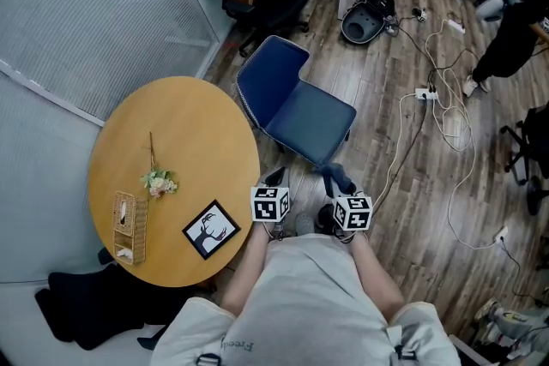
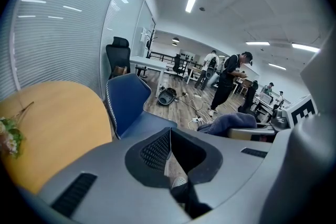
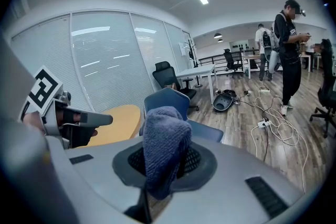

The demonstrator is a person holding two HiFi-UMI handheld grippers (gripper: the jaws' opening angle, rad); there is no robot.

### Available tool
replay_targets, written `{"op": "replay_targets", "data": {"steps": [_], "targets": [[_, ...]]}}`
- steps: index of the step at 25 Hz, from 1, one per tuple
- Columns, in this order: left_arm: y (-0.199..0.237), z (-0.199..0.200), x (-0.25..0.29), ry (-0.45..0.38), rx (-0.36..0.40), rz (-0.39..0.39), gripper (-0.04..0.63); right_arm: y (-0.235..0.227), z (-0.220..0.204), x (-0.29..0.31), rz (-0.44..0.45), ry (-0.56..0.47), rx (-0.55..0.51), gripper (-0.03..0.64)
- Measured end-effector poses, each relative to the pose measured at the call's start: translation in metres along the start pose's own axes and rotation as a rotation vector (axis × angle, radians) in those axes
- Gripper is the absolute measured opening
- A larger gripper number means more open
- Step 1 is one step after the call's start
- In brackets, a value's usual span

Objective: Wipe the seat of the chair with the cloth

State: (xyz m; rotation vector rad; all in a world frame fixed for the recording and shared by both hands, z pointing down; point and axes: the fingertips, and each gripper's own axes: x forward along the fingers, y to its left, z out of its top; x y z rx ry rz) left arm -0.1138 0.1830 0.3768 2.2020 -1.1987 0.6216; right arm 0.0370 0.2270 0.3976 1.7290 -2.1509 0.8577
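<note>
The person stands at the near edge of the scene with both forearms drawn in close to the body, elbows bent. The two tools are held side by side just in front of the torso and point away toward the chair (image 1: 300,111).

The left claw (image 2: 169,144) has its jaws brought together at the tips with nothing between them. Only a sliver of wooden floor (image 1: 403,141) shows lower down. It hangs over the floor just right of the round desk (image 1: 184,124), close to the desk's rim.

The right claw (image 3: 168,157) is clamped on the cloth (image 3: 165,134), a dark blue towel bunched upright between the jaws and folded over at the top. In the head view the cloth sits just near of the chair's front corner, above the floor and apart from the seat (image 1: 313,124).

The blue chair stands beyond both tools, its back toward the far left and its seat toward the right, touching the desk's right rim or nearly so.

On the desk's left part lie a flower sprig (image 1: 158,177), a wicker box (image 1: 129,225) and a framed picture (image 1: 211,229).
</note>
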Motion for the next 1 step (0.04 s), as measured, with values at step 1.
{"op": "replay_targets", "data": {"steps": [1], "targets": [[0.0,0.0001,0.0001,0.0,0.0,0.0,0.028,-0.0004,0.0,-0.0001,0.0,0.0,0.001,0.058]]}}
